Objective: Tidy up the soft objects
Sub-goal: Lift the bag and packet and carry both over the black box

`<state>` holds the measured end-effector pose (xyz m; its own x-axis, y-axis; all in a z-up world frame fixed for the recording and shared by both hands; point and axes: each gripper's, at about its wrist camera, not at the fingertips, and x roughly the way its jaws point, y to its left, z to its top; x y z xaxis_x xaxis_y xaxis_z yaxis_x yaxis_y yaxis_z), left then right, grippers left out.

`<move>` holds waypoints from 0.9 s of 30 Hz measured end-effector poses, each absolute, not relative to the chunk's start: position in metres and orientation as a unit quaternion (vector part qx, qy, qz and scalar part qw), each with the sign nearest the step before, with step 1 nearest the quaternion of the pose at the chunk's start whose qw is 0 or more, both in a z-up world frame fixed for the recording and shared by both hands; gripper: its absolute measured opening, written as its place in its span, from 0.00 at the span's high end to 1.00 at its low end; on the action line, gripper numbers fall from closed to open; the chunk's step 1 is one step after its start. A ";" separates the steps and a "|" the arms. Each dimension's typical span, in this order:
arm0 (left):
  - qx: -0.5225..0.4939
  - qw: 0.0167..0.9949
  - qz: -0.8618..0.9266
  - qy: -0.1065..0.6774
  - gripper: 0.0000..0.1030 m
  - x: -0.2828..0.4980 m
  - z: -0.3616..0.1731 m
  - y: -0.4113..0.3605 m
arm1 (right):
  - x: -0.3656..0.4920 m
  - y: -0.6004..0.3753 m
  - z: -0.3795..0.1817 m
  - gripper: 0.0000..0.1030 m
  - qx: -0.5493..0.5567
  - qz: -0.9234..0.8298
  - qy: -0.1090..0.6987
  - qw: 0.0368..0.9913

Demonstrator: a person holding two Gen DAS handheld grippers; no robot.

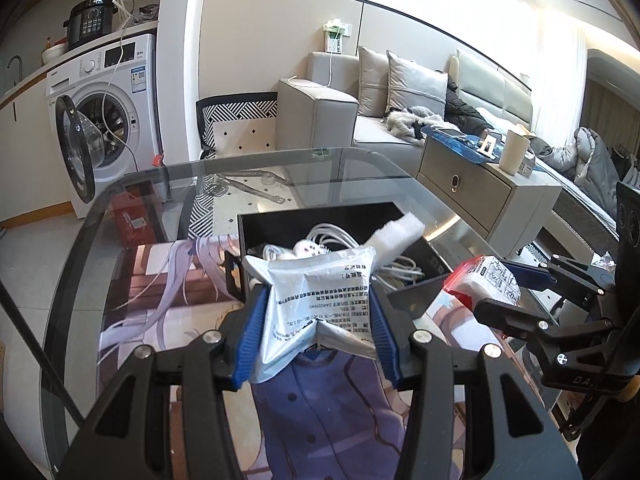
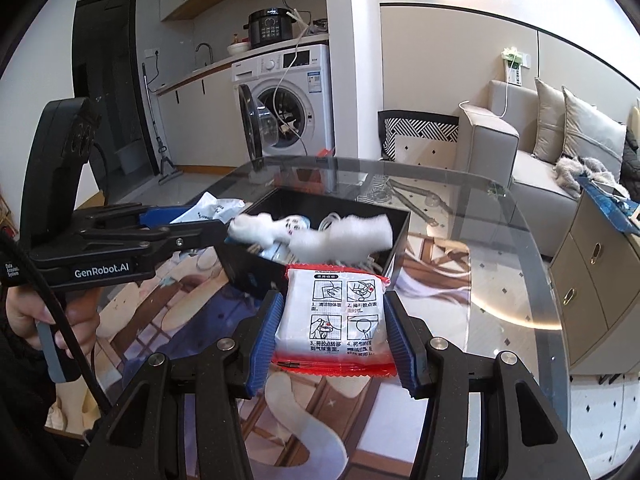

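Spanning both views, glass table [image 1: 120, 200] with printed mat [image 2: 432, 264] lying on it. Black box [image 2: 400, 232] sits on the table ahead of both grippers; inside, a coil of white cable [image 1: 332, 236], white foam piece [image 2: 344, 232] leaning over the rim, small white plush [image 2: 256, 230].

Left gripper [image 1: 316, 320]: blue pads clamped on a crumpled silver packet [image 1: 316, 288], held above the mat, just short of the box's near wall.

Right gripper [image 2: 332, 332]: pads pressing a red-edged white packet [image 2: 334, 320] from both sides, held above the mat beside the box.

Hand [image 2: 24, 312] on the left gripper's handle.
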<state>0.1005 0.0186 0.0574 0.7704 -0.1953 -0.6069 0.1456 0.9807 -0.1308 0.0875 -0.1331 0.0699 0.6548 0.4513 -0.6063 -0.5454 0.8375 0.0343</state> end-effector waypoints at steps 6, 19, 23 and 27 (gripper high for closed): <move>-0.048 0.943 -0.083 0.318 0.53 0.113 0.061 0.022 | 0.101 -0.124 0.080 0.50 -0.079 0.271 0.302 0.911; -0.068 0.943 -0.066 0.320 0.53 0.141 0.058 0.028 | 0.145 -0.098 0.089 0.50 -0.084 0.258 0.297 0.916; -0.077 0.941 -0.061 0.324 0.53 0.152 0.056 0.029 | 0.160 -0.090 0.088 0.50 -0.086 0.258 0.294 0.916; -0.079 0.939 -0.061 0.328 0.53 0.162 0.052 0.027 | 0.179 -0.085 0.084 0.50 -0.089 0.258 0.297 0.915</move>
